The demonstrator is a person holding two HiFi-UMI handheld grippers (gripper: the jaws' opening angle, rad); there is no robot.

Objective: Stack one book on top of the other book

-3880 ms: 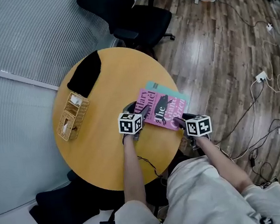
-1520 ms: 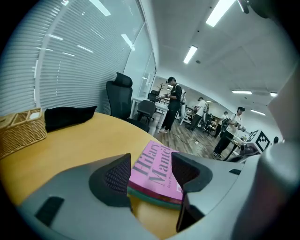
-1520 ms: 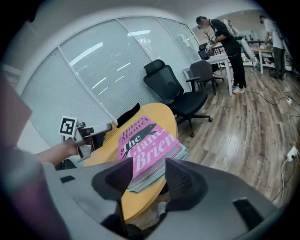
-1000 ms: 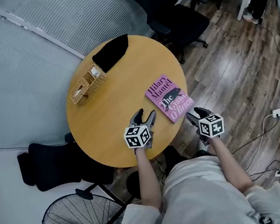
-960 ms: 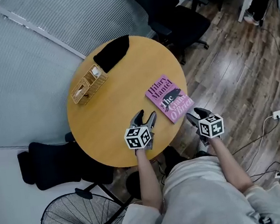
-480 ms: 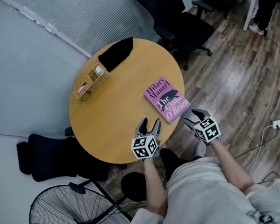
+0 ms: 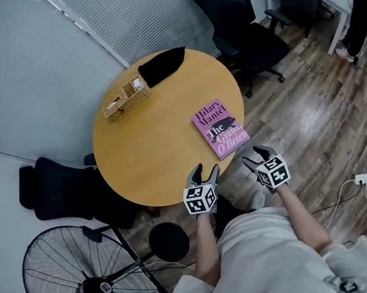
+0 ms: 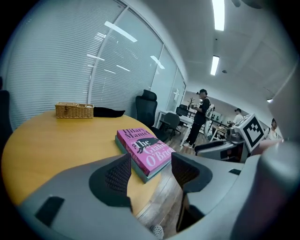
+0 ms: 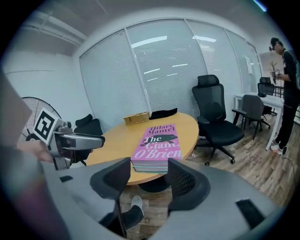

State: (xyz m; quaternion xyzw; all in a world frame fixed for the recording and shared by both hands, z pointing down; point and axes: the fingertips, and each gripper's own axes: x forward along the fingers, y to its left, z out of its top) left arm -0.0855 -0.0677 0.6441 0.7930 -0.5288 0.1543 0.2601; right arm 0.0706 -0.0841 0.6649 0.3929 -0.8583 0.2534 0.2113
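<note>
Left tongs (image 7: 204,171) and right tongs (image 7: 254,157): both spread, empty, just off the round wooden tabletop's (image 7: 149,133) near edge. The right jaws have just been opening. Pink paperback book (image 7: 220,129) sits on teal book (image 9: 149,168) ahead, at the near-right edge. Long axis runs away; neither hand clearly nearer.

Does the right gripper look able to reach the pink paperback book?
Probably yes. The right gripper hangs just off the round wooden table; its fingers have just been opening, empty, facing the pink paperback book with nothing between.
</note>
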